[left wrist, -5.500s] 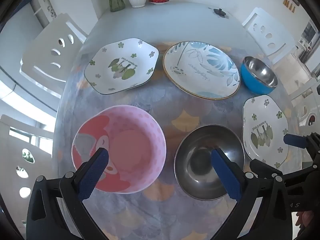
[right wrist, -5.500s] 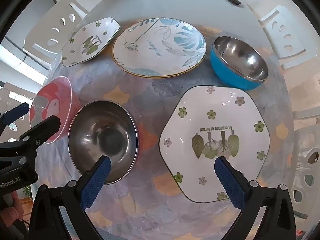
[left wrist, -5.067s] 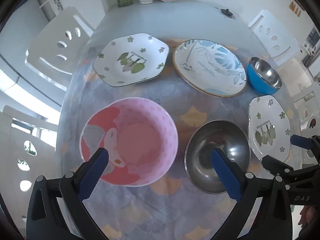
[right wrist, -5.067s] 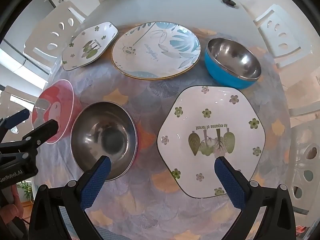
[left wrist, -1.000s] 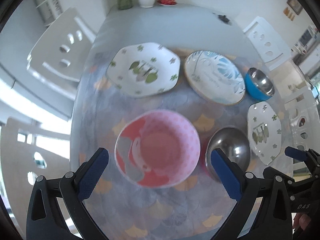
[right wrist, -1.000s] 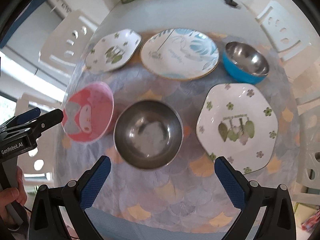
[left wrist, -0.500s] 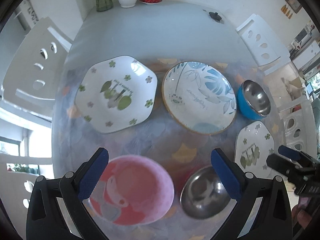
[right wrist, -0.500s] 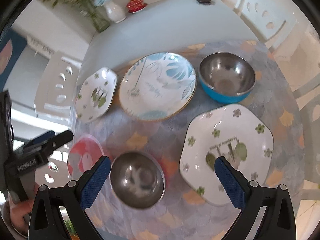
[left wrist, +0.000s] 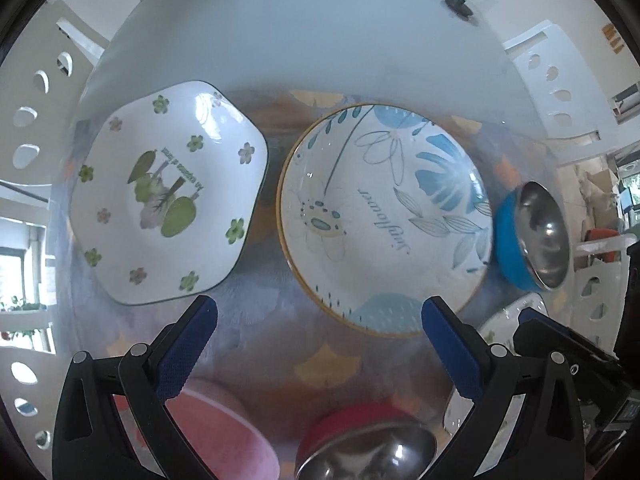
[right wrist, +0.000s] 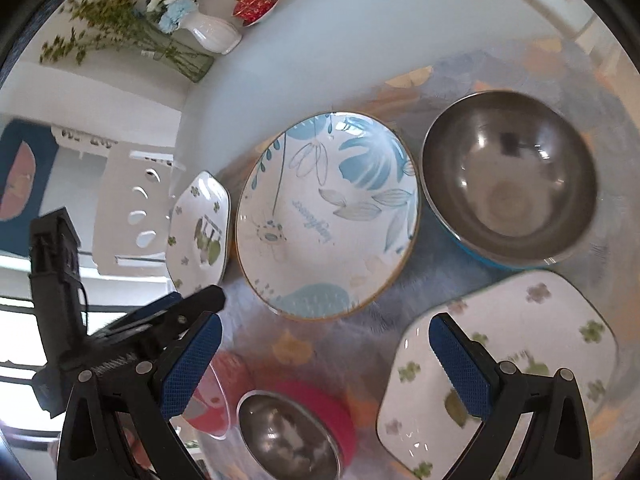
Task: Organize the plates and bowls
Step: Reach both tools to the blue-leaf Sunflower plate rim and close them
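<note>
Bench (left wrist: 320,48), pale top w/ patterned cloth under clear cover, carries all crockery; spreads ahead of both tongs.

Round blue-leaf plate (left wrist: 384,220) (right wrist: 326,212), biggest piece; lies flat just ahead of left tongs (left wrist: 320,344), slightly toward their right finger; ahead of right tongs (right wrist: 324,360) too, nearer their left finger.

Hexagonal green-flower plate (left wrist: 168,196) (right wrist: 200,228); ahead-left of left tongs, just beside blue-leaf plate, not touching; far left of right tongs.

Second green-flower plate (right wrist: 500,360); directly under right tongs' right finger; from left wrist only a sliver (left wrist: 516,316) shows behind right finger.

Blue-sided steel bowl (right wrist: 508,176) (left wrist: 532,232); ahead-right of right tongs, close beside blue-leaf plate; far right of left tongs.

Red-sided steel bowl (left wrist: 368,448) (right wrist: 292,436); low between fingers in both views, upright, close under tongs.

Pink bowl (left wrist: 216,436) (right wrist: 208,400); beneath left tongs' left finger, just beside red-sided bowl; whether they touch, can't tell.

Left tongs: fingers spread wide, nothing between, above bench. Right tongs: same, wide apart, empty; each tong visible at edge of the other's view.

White vase (right wrist: 212,34) w/ flowers, and small red lidded dish (right wrist: 254,2); far end of bench, well ahead-left of right tongs.
</note>
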A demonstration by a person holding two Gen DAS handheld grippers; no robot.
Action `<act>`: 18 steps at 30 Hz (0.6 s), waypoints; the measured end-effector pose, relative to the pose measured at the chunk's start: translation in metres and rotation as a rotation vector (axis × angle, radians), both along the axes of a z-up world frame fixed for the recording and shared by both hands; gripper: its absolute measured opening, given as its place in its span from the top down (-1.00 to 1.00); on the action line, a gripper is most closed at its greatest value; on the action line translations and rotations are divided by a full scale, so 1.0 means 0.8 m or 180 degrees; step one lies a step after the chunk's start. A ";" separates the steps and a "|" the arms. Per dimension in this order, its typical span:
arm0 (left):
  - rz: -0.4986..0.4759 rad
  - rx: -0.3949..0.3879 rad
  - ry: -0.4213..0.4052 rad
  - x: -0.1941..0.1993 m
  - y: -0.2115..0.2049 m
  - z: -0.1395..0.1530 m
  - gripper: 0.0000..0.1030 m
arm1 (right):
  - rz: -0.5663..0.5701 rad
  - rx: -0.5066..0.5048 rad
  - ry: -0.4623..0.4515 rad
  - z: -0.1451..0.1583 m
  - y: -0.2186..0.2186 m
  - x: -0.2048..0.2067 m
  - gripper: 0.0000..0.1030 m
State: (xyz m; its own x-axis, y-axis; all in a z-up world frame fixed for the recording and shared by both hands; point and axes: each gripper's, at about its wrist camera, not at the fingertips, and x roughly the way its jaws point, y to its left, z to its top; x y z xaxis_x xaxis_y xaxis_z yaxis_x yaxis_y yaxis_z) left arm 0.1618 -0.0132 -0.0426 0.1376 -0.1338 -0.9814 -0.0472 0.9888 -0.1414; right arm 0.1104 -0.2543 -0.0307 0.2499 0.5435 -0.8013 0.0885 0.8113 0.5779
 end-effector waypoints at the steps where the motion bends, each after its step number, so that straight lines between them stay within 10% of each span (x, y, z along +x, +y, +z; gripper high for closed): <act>1: 0.0017 0.0003 0.0022 0.002 0.000 -0.005 -0.98 | -0.0032 0.0020 0.0031 -0.005 -0.002 0.004 -1.00; 18: 0.0077 -0.0168 0.0179 0.030 -0.001 -0.056 -0.98 | -0.0061 0.0144 0.0044 -0.057 0.000 0.044 -1.00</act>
State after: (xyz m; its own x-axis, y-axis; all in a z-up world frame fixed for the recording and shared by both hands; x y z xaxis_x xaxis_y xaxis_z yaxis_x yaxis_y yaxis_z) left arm 0.1858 -0.0137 -0.0873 0.0864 -0.1830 -0.9793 -0.0805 0.9785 -0.1899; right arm 0.1452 -0.2546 -0.0767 0.2498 0.5744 -0.7795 0.1120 0.7825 0.6125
